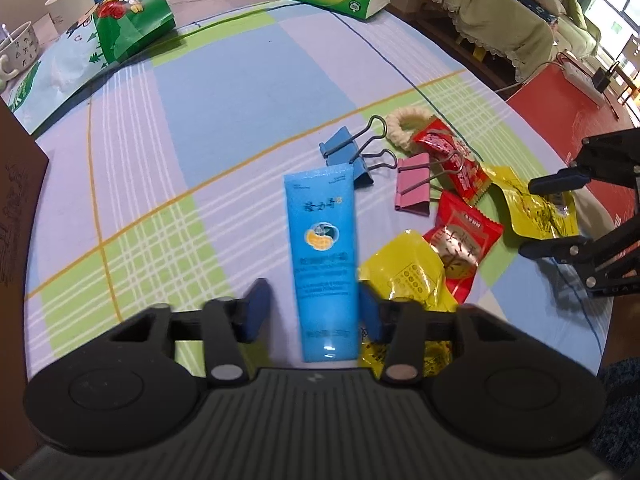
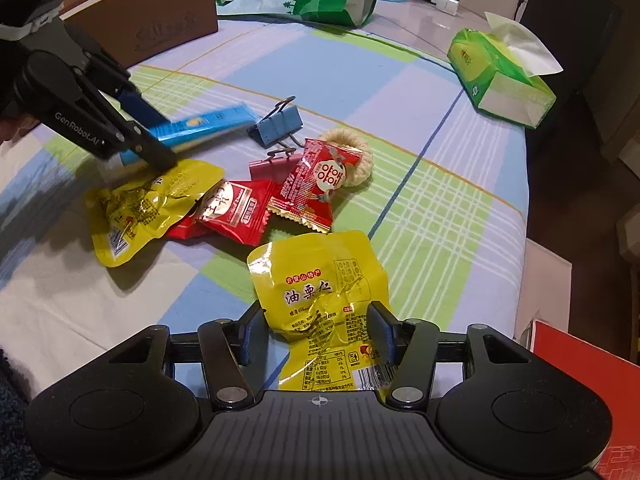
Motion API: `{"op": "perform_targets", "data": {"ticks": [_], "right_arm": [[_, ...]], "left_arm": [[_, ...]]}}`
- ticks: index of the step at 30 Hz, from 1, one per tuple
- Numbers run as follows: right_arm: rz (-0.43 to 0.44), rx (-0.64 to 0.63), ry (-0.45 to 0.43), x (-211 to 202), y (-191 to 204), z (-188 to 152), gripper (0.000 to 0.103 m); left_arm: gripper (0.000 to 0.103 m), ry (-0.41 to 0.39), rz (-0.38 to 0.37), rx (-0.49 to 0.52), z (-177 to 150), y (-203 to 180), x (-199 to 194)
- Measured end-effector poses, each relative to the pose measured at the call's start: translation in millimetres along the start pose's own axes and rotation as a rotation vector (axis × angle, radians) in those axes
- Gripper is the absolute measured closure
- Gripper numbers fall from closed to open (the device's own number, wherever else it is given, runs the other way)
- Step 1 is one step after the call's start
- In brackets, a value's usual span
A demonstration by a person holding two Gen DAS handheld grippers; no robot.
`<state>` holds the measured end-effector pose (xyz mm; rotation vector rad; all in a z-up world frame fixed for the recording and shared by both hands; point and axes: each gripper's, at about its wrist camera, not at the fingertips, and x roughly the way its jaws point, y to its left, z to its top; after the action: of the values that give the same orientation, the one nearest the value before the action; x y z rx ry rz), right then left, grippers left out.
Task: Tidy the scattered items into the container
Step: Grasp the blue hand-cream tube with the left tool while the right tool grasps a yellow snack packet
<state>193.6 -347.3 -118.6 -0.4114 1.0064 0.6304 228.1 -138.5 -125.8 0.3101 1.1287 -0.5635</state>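
A blue tube lies flat on the checked cloth between the fingers of my left gripper, which is open; its right pad sits at the tube's edge. My right gripper is open around a yellow packet lying on the cloth. Between the two lie a second yellow packet, two red packets, a blue binder clip, a pink binder clip and a cream hair tie. A brown box stands at the far left.
A green tissue pack and a green snack bag lie at the back of the table, with mugs beyond. A red box sits at the right. The table edge runs close on the right.
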Motion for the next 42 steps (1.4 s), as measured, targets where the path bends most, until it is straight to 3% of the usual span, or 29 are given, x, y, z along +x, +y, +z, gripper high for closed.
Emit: {"op": "perform_targets", "data": {"ticks": [5, 10, 12, 14, 16, 17, 19, 22, 33, 42], "right_arm": [[-0.008, -0.007, 0.0, -1, 2, -1, 0.05], [-0.02, -0.025, 0.004, -2, 4, -2, 0.049], [-0.044, -0.034, 0.006, -1, 6, -2, 0.029], [-0.063, -0.038, 0.005, 0, 5, -2, 0.028], [-0.045, 0.002, 0.004, 2, -1, -2, 0.029], [-0.023, 0.039, 0.001, 3, -6, -2, 0.039], [0.001, 0.068, -0.017, 3, -10, -3, 0.042], [0.001, 0.058, -0.031, -2, -5, 0, 0.057], [0.201, 0.37, -0.08, -44, -27, 0, 0.063], [0.3, 0.442, -0.145, -68, -24, 16, 0.063]], "left_arm": [[0.075, 0.038, 0.047, 0.031, -19, 4, -11], [0.072, 0.066, 0.078, -0.023, -47, 16, -25], [0.068, 0.06, 0.087, -0.057, -51, 20, -27], [0.065, 0.049, 0.098, -0.077, -52, 21, -27], [0.065, 0.029, 0.098, -0.087, -50, 20, -26], [0.067, 0.019, 0.098, -0.092, -49, 20, -25], [0.073, 0.007, 0.097, -0.096, -46, 20, -24], [0.075, 0.004, 0.093, -0.095, -44, 18, -24], [0.075, -0.015, 0.055, -0.153, -71, 15, -57], [0.075, -0.09, 0.072, -0.161, -73, 14, -94]]}}
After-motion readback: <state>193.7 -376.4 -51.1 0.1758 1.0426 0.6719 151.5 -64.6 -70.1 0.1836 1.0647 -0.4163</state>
